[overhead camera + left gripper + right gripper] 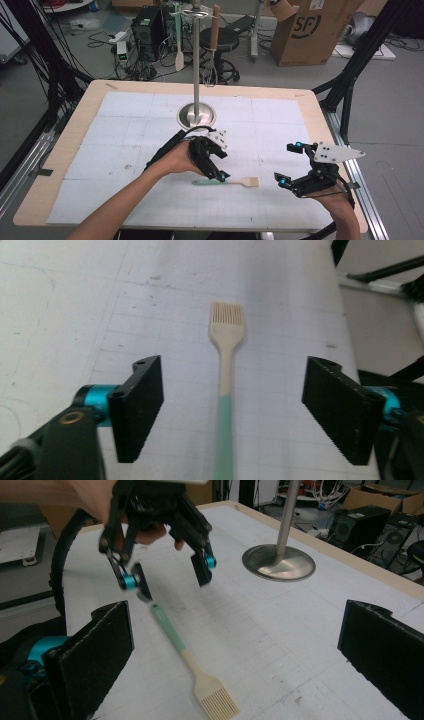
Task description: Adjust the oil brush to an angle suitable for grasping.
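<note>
A basting brush (227,181) with a mint-green handle and a beige head lies flat on the white mat. My left gripper (216,172) hovers just above the handle's green end, open, its jaws apart from the handle. In the left gripper view the brush (226,385) runs up the middle between the wide jaws of the left gripper (235,410), untouched. My right gripper (289,164) is open to the right of the brush head with nothing in it. Looking along the right gripper (235,660), I see the brush (187,660) and the left gripper (167,577) above its handle tip.
A steel stand (197,116) with a round base rises at the table's middle back; a spatula (178,50) and a whisk (213,50) hang from its top. Beyond the table stand a cardboard box (310,30), a computer tower (147,25) and cables.
</note>
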`<state>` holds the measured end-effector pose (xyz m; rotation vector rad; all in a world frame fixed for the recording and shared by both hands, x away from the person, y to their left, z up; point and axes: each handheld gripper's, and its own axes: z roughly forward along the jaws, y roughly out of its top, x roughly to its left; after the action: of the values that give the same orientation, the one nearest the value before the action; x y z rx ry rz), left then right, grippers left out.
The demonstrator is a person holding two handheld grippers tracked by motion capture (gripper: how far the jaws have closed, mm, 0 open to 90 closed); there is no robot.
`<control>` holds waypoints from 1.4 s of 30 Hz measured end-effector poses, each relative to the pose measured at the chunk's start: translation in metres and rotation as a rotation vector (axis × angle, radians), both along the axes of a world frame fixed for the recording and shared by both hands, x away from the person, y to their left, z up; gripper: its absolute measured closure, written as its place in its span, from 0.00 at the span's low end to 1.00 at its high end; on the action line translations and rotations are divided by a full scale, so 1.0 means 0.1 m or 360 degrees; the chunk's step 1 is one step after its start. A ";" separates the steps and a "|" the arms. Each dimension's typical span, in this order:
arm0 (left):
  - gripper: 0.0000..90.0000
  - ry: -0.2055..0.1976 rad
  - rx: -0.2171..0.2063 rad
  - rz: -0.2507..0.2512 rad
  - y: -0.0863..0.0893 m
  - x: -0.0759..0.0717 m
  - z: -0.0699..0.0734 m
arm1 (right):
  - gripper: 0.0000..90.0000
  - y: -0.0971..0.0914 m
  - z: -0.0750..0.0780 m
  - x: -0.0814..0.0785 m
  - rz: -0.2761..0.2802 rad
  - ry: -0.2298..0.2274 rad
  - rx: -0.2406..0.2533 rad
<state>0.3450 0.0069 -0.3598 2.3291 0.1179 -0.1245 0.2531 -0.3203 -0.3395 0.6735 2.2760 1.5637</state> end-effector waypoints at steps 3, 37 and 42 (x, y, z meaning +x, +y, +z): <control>0.16 -0.0024 -0.0023 0.0037 0.15 0.01 0.08 | 0.00 -0.03 -0.02 0.01 -0.0015 0.0007 0.0002; 0.02 -0.0332 -0.0484 0.0620 2.09 -0.38 0.38 | 0.00 -0.02 -0.03 0.01 -0.0011 0.0000 0.0001; 0.02 -0.0368 -0.0513 0.0681 2.25 -0.47 0.30 | 0.00 -0.03 -0.02 0.02 -0.0030 -0.0001 0.0011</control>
<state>0.2976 0.2321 -0.3295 1.9326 0.4411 0.3163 0.2546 -0.3236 -0.3414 0.6945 2.2581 1.5637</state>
